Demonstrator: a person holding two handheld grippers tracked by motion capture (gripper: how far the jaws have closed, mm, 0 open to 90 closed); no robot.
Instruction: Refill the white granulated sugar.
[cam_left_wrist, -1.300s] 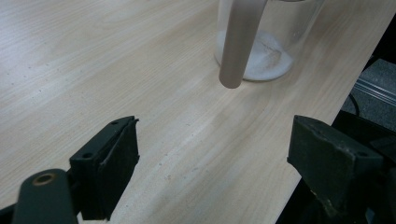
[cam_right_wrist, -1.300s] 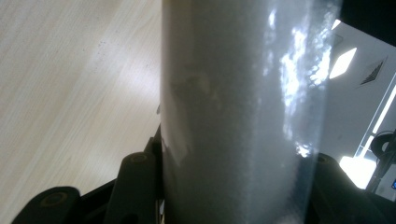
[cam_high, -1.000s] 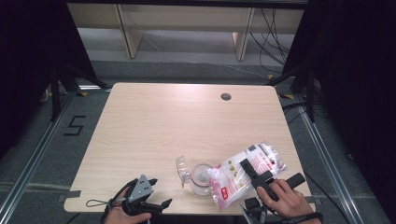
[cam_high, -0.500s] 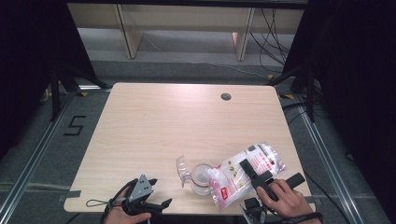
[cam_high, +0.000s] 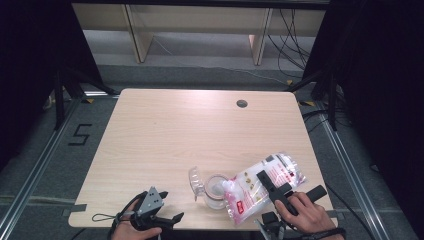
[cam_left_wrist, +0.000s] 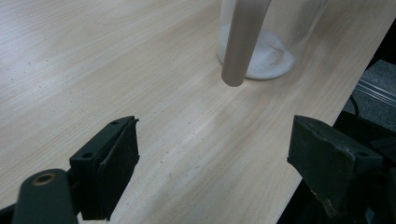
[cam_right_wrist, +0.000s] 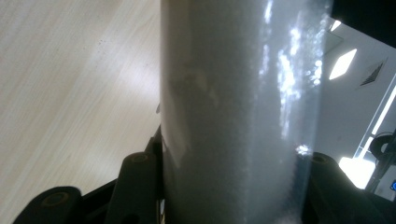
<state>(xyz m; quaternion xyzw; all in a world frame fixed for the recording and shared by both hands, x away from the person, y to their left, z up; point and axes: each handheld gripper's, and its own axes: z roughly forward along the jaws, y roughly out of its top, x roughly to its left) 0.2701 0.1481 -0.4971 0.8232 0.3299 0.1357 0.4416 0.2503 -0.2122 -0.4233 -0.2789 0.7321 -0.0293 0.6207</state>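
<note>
While gripped, bag (cam_high: 260, 187) stays tilted (over jar (cam_high: 215, 190)).

In the high view the table (cam_high: 200, 140) is evenly lit from above, brightest at its far edge, while the surroundings on both sides fall into near black. The picture is soft and low in detail. In the left gripper view the wood is bright, the jar (cam_left_wrist: 261, 46) is sharp enough, and the near jaws are slightly blurred. In the right gripper view the bag (cam_right_wrist: 238, 112) sits too close, out of focus, with white glare streaks and bright ceiling lights at right.
</note>
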